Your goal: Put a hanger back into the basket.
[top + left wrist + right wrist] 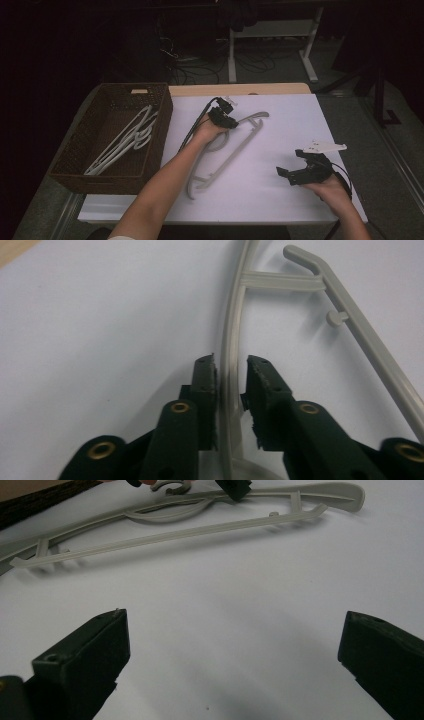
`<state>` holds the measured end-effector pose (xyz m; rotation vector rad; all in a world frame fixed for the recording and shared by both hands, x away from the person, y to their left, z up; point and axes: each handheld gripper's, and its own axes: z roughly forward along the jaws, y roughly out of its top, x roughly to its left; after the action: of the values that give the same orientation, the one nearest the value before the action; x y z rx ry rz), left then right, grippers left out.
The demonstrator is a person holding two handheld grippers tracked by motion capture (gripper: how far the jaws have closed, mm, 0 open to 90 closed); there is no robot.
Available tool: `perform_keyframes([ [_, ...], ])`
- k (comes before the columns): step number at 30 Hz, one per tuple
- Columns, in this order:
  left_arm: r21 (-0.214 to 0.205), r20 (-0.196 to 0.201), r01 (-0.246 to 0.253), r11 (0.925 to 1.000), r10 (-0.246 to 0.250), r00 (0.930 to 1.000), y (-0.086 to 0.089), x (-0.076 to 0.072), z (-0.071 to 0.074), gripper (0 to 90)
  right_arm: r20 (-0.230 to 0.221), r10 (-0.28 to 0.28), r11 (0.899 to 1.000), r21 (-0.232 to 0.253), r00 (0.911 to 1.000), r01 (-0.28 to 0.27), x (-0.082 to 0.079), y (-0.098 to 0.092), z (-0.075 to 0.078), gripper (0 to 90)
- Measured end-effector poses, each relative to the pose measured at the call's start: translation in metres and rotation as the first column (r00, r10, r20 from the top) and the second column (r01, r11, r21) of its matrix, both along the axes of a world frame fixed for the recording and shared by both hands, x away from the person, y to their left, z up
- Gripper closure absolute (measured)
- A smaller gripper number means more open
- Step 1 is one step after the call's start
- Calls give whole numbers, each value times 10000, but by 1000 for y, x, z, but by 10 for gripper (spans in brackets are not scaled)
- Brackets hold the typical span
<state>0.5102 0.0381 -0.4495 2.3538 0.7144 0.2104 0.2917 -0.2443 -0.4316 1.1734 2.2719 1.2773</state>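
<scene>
A grey plastic hanger point(225, 160) lies flat on the white table top point(280, 125), its hook near the person's left hand. My left gripper point(229, 121) points down over the hanger's curved upper arm. In the left gripper view that arm point(232, 330) runs between the two pads, with a thin gap on each side, so my left gripper point(231, 371) is open around it. My right gripper point(289, 162) rests at the table's right side, wide open with nothing between its jaws. In the right gripper view, my right gripper point(230, 630) faces the hanger point(200, 530) lying farther off.
A dark wicker basket point(165, 115) stands at the table's left and holds several white hangers point(125, 142). A grey plate point(325, 147) sits atop the right gripper. Beyond the table are desk legs and cables on the floor.
</scene>
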Motion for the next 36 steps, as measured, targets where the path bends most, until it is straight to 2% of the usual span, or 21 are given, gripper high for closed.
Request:
perform_keyframes([
  [2,141,67,-47,9999,46,10000,-2,0,-1,791,17,5,10000,13,10000,-5,0,0,0,2],
  [6,46,-79,142,9999,-141,9999,-4,-1,-1,818,26,-1,10000,21,10000,1,-1,0,0,2],
  [10,-85,-210,570,9983,-572,9981,-15,-8,-1,819,16,-1,10000,6,10000,1,-1,0,0,2],
  [15,-335,-418,1272,9913,-1285,9908,-37,-23,-2,819,25,7,10000,-22,10000,-7,-1,1,0,2],
  [16,-335,-418,1272,9913,-1285,9908,-37,-23,-2,819,25,7,10000,-22,10000,-7,-1,1,0,2],
  [17,-360,-484,1666,9854,-1682,9846,-51,-32,-2,819,43,24,10000,-31,10000,-24,-1,1,0,2],
  [21,-296,-532,2405,9702,-2418,9689,-73,-48,-1,818,47,45,10000,-38,10000,-45,-1,1,0,2],
  [24,-233,-484,2604,9652,-2613,9641,-83,-55,-1,813,44,42,10000,-35,10000,-41,-1,1,0,2],
  [26,-297,-530,2515,9674,-2528,9661,-83,-55,-1,795,55,36,10000,-32,10000,-35,-1,1,1,2],
  [27,-385,-597,2361,9710,-2380,9694,-81,-54,1,732,56,43,10000,-27,10000,-43,-1,1,1,2],
  [29,-462,-506,2160,9753,-2182,9746,-75,-55,5,671,50,62,10000,-29,10000,-62,-2,1,1,2],
  [32,-832,-654,1773,9806,-1829,9810,-58,-57,18,630,19,51,10000,-39,10000,-51,-1,2,0,2],
  [36,-939,-601,1317,9868,-1377,9887,-31,-67,35,603,9,32,10000,-73,10000,-32,-1,2,0,2],
])
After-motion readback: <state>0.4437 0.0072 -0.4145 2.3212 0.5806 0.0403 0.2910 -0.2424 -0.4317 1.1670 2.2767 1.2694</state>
